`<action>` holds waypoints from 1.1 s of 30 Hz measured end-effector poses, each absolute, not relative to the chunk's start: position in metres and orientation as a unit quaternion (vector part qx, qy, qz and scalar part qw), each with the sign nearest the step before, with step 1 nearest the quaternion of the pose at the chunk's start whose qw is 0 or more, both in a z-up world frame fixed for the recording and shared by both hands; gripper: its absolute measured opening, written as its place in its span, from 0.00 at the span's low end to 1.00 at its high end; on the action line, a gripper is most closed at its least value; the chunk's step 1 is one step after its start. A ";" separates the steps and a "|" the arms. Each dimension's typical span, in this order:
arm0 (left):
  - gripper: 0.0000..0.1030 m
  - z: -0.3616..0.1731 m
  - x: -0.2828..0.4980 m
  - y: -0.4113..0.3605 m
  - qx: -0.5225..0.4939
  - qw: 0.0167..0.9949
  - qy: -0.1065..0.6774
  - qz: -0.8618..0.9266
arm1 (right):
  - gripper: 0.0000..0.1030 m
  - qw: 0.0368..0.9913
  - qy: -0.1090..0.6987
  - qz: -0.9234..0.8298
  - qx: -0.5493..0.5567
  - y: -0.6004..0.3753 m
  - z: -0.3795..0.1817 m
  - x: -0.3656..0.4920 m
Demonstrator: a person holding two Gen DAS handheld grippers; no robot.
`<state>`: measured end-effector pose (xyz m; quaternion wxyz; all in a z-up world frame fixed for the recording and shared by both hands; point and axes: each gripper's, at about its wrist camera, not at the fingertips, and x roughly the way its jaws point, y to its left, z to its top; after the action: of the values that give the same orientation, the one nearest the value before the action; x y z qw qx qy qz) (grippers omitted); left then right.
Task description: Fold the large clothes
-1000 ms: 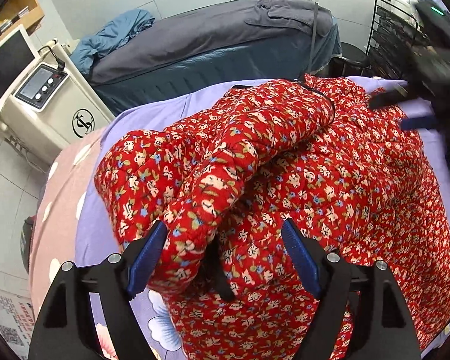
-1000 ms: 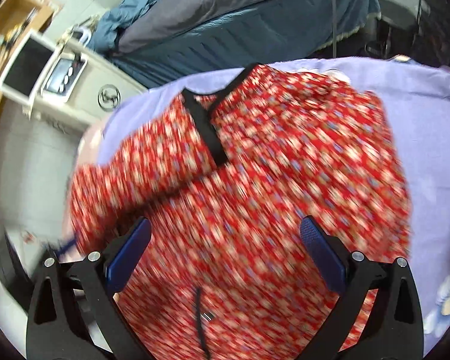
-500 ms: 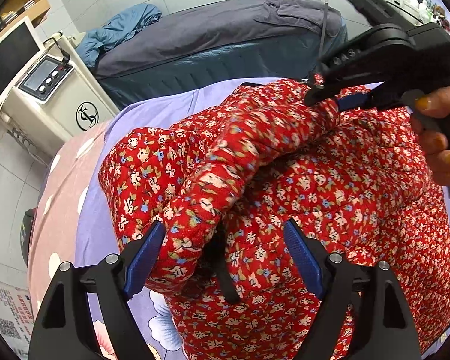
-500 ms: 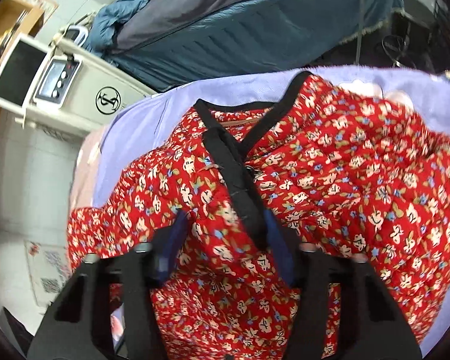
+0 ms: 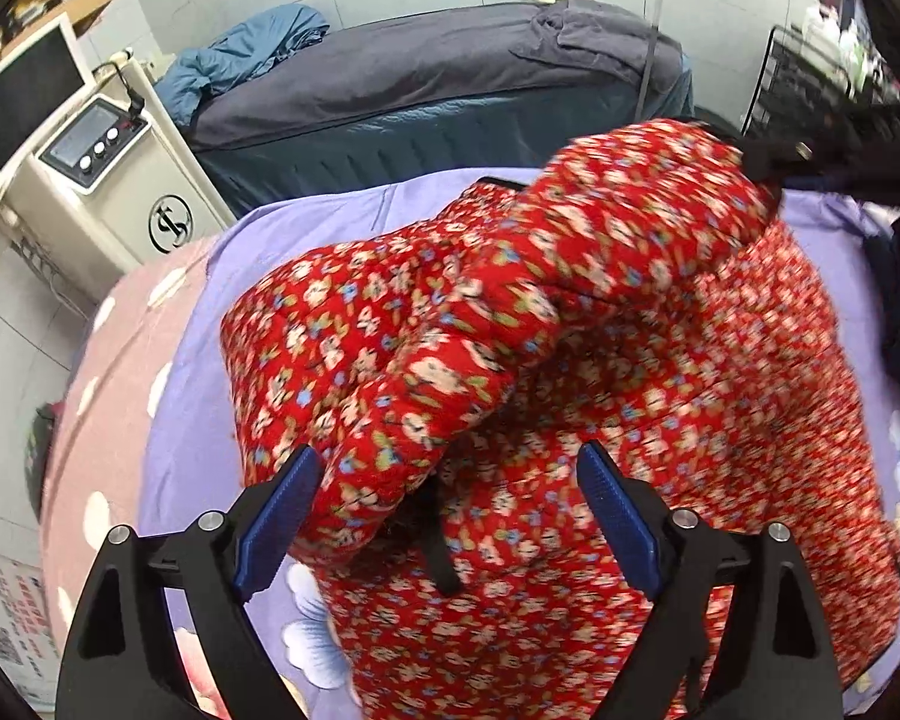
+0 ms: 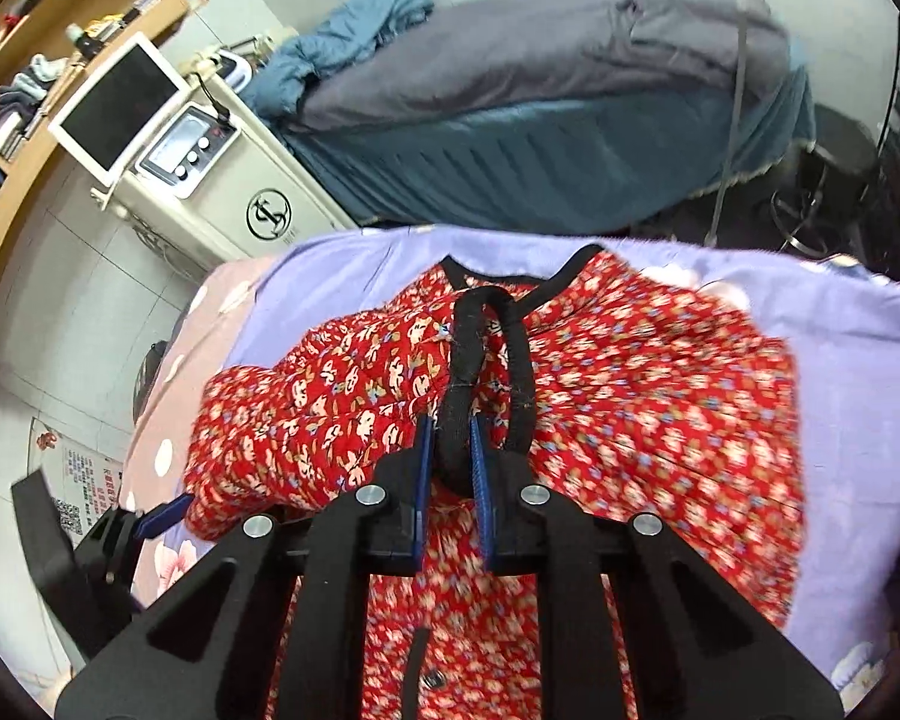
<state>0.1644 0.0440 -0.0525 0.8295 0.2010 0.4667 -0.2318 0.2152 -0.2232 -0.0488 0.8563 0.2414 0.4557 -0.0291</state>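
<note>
A red floral padded jacket lies on a lilac bed sheet; it also shows in the right wrist view. Its sleeve is folded across the body. My left gripper is open, its blue pads on either side of the sleeve's cuff end, not pinching it. My right gripper is shut on the black trim of the sleeve cuff and holds it raised above the jacket. The right gripper shows blurred at the upper right of the left wrist view.
A beige machine with a screen and knobs stands left of the bed. A second bed with grey and blue covers is behind. A black wire rack stands at the far right. A pink dotted sheet covers the left edge.
My right gripper came in over the jacket, closed on the black cuff trim and lifted the sleeve end up and to the right. My left gripper stayed open near the sleeve.
</note>
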 end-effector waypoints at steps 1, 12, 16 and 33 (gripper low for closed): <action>0.84 -0.050 0.162 0.044 0.196 0.830 0.467 -0.235 | 0.13 0.860 0.454 -0.037 0.231 -0.224 -0.046 0.207; 0.88 -0.050 0.127 0.040 0.183 0.820 0.479 -0.253 | 0.13 0.823 0.519 -0.083 0.215 -0.240 -0.097 0.153; 0.88 -0.059 0.114 0.046 0.184 0.813 0.494 -0.249 | 0.13 0.801 0.550 -0.094 0.217 -0.235 -0.124 0.148; 0.84 -0.039 0.127 0.093 0.145 0.846 0.478 -0.189 | 0.51 0.809 0.520 -0.153 0.228 -0.240 -0.093 0.116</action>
<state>0.1274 0.0929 -0.0391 0.8457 0.1446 0.4775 -0.1892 0.1164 -0.2399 -0.0930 0.8087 0.2278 0.5203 -0.1527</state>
